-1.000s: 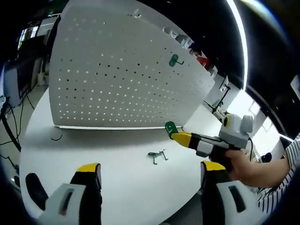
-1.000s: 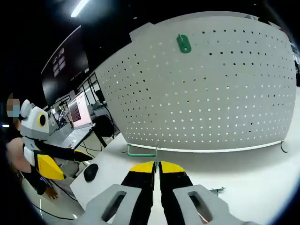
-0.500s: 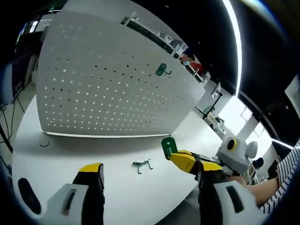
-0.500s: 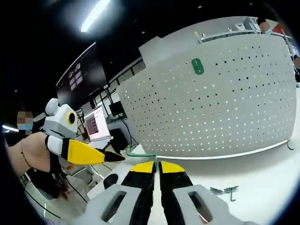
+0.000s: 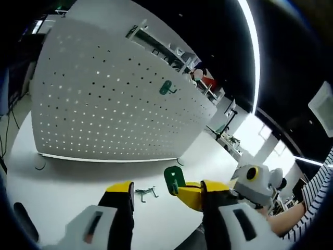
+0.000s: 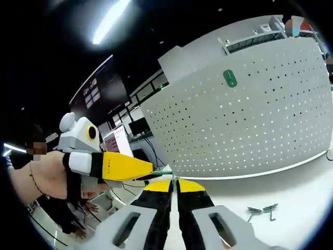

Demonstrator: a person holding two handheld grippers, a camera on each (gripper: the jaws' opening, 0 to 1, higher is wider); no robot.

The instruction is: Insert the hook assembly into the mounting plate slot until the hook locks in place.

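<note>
A white pegboard mounting plate stands upright on the white table. One green hook hangs high on the plate; the right gripper view has this green hook at the upper right. My right gripper is shut on a second green hook assembly. In the left gripper view that hook assembly is held up by the right gripper between the jaws of my open left gripper. The left gripper reaches in from the left, its yellow tip at the hook.
A loose metal hook lies on the table in front of the plate; it is the loose metal hook at the lower right of the right gripper view. A person's hand holds the left gripper. Desks and monitors stand behind.
The two grippers have come together. The held green hook now sits between the left gripper's jaws, which stand closer together than before. Both views have shifted with the hands.
</note>
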